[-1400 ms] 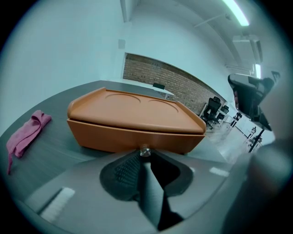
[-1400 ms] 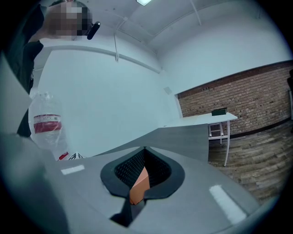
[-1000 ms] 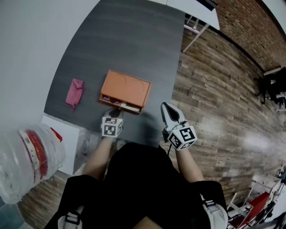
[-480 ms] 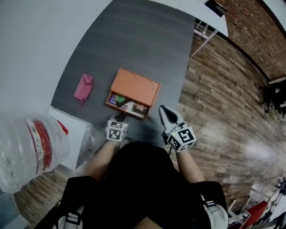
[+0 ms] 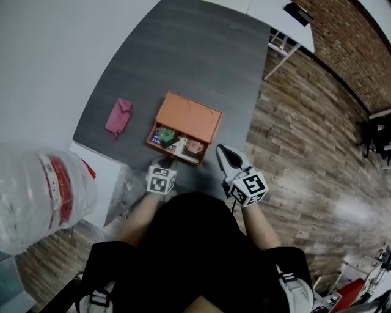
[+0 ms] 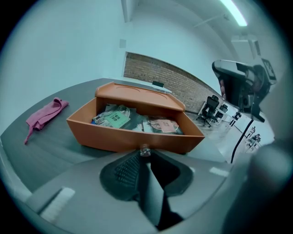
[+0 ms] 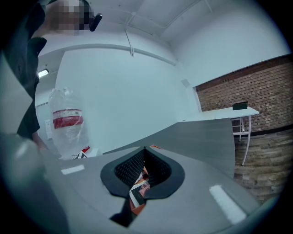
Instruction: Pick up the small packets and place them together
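Left gripper view shows my left gripper (image 6: 144,153) pinching the knob (image 6: 145,149) of the drawer (image 6: 114,135); head view hides that. On my right gripper (image 7: 144,150) the jaws are pressed together, empty.

Nothing can be read. The packets (image 6: 116,119) in the orange drawer (image 6: 110,137) carry print on green and pink faces, too small to make out. The red band (image 7: 67,118) on the clear plastic water bottle (image 7: 68,135) shows no legible lettering.

An open-plan office: red brick wall (image 5: 351,43) at two o'clock, white metal-legged desk (image 5: 284,18) at one, black swivel chairs (image 6: 210,106), wood-plank floor (image 5: 305,140).
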`<state>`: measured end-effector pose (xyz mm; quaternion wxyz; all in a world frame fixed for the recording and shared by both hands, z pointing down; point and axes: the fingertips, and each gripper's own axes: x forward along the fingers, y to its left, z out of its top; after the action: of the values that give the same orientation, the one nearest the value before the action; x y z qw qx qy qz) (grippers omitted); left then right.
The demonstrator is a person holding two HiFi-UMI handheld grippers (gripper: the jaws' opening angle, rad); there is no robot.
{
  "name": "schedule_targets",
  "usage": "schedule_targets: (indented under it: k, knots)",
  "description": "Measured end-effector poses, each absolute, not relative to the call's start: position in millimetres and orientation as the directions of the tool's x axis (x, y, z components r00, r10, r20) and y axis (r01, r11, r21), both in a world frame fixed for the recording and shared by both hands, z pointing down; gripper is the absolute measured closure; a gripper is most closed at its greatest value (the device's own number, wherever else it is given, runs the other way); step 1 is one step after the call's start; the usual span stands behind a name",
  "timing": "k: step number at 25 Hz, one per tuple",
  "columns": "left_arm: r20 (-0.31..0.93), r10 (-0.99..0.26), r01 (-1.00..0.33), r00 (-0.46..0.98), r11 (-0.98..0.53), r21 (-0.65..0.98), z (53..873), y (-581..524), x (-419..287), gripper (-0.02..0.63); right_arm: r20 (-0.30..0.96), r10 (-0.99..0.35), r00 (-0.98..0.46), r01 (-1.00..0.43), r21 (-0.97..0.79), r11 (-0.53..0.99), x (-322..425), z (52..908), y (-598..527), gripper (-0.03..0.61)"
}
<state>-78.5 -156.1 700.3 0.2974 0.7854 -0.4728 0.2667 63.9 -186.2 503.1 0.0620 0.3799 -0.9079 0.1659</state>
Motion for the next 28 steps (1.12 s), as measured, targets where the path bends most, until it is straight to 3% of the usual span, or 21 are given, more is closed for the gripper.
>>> schedule_targets:
  k: [8, 18, 28]
  knots:
    - [0.702, -0.585, -0.903, 0.407, -0.374, 0.211, 701.3, -152.2, -73.0, 0.548, 0.264, -0.657, -0.706, -0.708, -0.264, 0.655, 66.9, 511.9, -180.1, 0.577]
    - [0.71, -0.587, -0.911, 0.388, -0.36, 0.201, 701.3, -149.3, -70.5, 0.548, 0.484, -0.603, -0.634, -0.734, -0.13, 0.667, 39.6, 578.6, -253.8, 0.574]
    - [0.708, -0.6, -0.922, 0.373, -0.325, 0.21, 697.6, -148.2, -67.4, 0.548, 0.701, -0.5, -0.508, -0.63, 0.093, 0.771, 36.0, 623.8, -297.9, 0.522]
